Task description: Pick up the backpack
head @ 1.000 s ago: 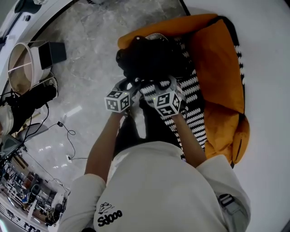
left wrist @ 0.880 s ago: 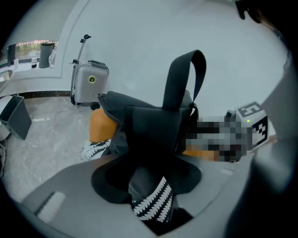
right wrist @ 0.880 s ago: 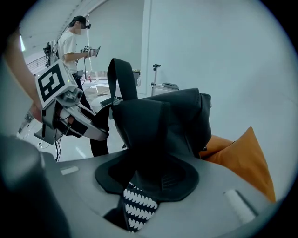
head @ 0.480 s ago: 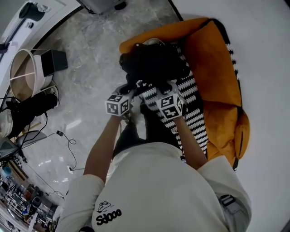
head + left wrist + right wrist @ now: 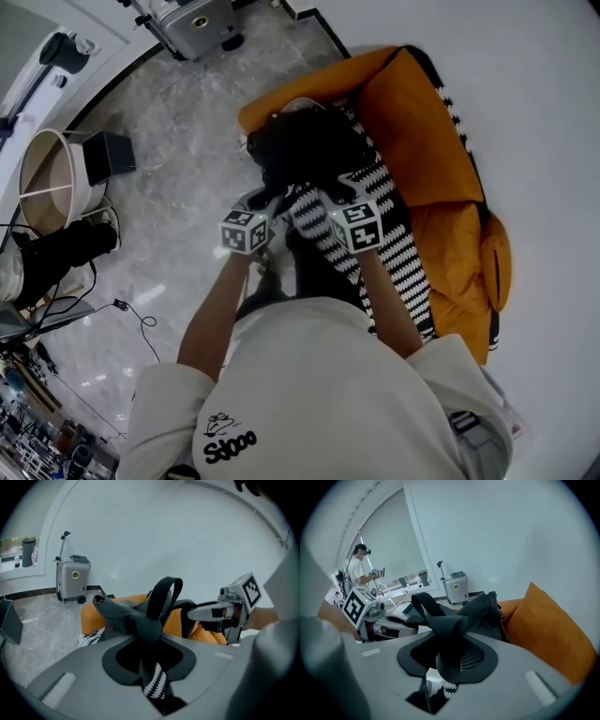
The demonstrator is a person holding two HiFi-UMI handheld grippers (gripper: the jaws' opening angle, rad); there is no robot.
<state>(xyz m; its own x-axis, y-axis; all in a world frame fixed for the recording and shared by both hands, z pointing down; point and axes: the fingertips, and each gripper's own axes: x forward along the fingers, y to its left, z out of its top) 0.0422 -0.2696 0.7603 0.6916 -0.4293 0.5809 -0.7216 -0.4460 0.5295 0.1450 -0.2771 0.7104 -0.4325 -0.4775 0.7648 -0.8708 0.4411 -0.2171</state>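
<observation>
Both grippers now sit higher against the orange seat (image 5: 422, 141) than a second ago, and the black backpack (image 5: 305, 150) has come up with them, its body bunched above the black-and-white striped cloth (image 5: 394, 225). On the person's left, the left gripper (image 5: 272, 195) is closing its jaws on a fold of dark backpack fabric, which its own view shows pinched and gathered between them. On the other side, the right gripper (image 5: 328, 192) is clamped on a second fold of the same bag. To lift well, I judge that both hands should rise at the same pace and stay close together, so the soft fabric does not slide out of either pinch. The pull should go straight up until the bag's bottom clears the cushions. A strip of the striped cloth shows under each pair of jaws, and I cannot tell whether it is caught, so a gentle start seems wise. Counted: one backpack with one top loop (image 5: 164, 597), two grippers, one striped cloth, at least two orange cushions, one silver suitcase (image 5: 195, 23), one round white tub (image 5: 52, 178), and one distant person (image 5: 360, 569)
</observation>
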